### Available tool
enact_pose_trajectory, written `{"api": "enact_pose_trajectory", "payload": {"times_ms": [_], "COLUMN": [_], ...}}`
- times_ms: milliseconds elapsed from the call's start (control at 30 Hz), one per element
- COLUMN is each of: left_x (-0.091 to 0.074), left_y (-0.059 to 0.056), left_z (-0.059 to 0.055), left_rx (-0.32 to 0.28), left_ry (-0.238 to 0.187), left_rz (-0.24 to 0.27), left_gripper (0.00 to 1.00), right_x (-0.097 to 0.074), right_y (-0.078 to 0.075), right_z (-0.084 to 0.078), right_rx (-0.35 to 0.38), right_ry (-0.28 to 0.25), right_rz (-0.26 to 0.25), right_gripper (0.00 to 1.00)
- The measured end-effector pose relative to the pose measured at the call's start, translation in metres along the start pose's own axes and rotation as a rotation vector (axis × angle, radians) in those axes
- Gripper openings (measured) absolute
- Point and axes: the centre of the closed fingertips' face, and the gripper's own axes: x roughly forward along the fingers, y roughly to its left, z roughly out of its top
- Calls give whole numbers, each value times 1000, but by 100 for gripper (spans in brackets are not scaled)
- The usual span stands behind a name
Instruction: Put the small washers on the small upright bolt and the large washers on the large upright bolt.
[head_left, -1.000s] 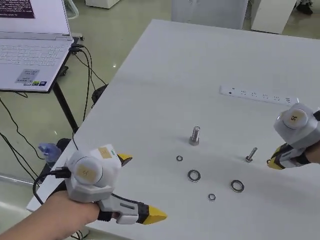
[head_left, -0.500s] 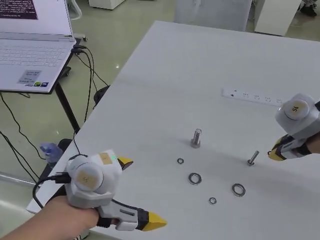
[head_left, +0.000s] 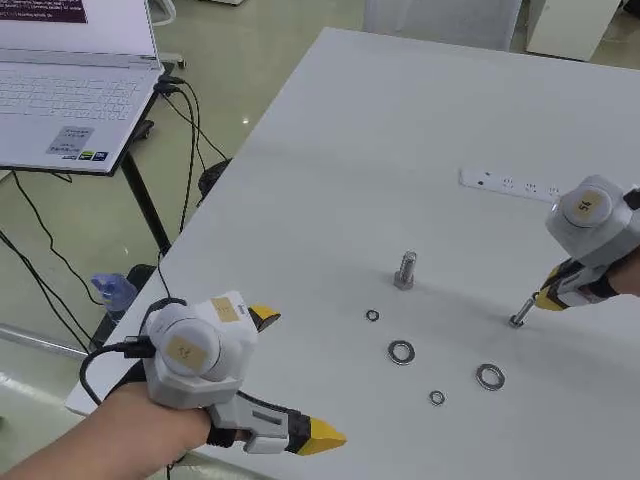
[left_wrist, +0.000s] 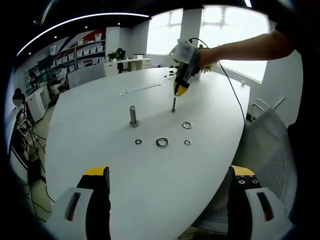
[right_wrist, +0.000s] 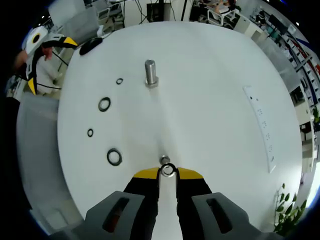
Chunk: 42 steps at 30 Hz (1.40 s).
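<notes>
At the right side of the white surface (head_left: 330, 150), the right gripper (head_left: 545, 298) is tipped down over the small upright bolt (head_left: 520, 315). In the right gripper view the jaws are nearly together, clamped on what reads as a small ring, the pinched washer (right_wrist: 168, 170), held right at the bolt's top. Cannot tell whether its hole has caught the thread.

Left gripper (head_left: 294, 376) hovers at the near left edge of the surface, jaws wide apart, nothing between them.

The large upright bolt (head_left: 405, 270) stands left of and farther than the small one, bare. Four pieces lie loose nearer than both bolts, all apart from one another: a small washer (head_left: 372, 315), a large washer (head_left: 401, 351), a second small washer (head_left: 437, 397) and a second large washer (head_left: 490, 377). A power strip (head_left: 510, 185) lies at the far right. A laptop (head_left: 70, 100) sits on a stand off the far left.

Step, as judged: seating a small washer on the small bolt. The four loose pieces are not yet placed.

Risks from here:
- Hole off-centre when the jaws part: the washer glances off the bolt tip, drops, and may roll on the smooth top.
- Sideways push from the jaw tips: the bolt appears to stand free on its head and could topple.
- Washer cocked on the thread: it hangs partway and does not slide down.
</notes>
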Motion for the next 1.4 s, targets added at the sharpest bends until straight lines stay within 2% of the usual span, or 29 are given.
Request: {"api": "enact_pose_trajectory", "payload": {"times_ms": [833, 1400], "left_x": [1, 1], "left_y": [0, 3], "left_z": [-7, -10], "left_rx": [-2, -8], "left_ry": [16, 23], "left_rz": [-17, -24], "left_gripper": [98, 97], "right_x": [18, 37], "right_y": [2, 2], "right_z": [-4, -4], "right_rx": [-2, -29], "right_ry": [36, 63], "right_rz": [10, 14], "right_gripper": [13, 13]}}
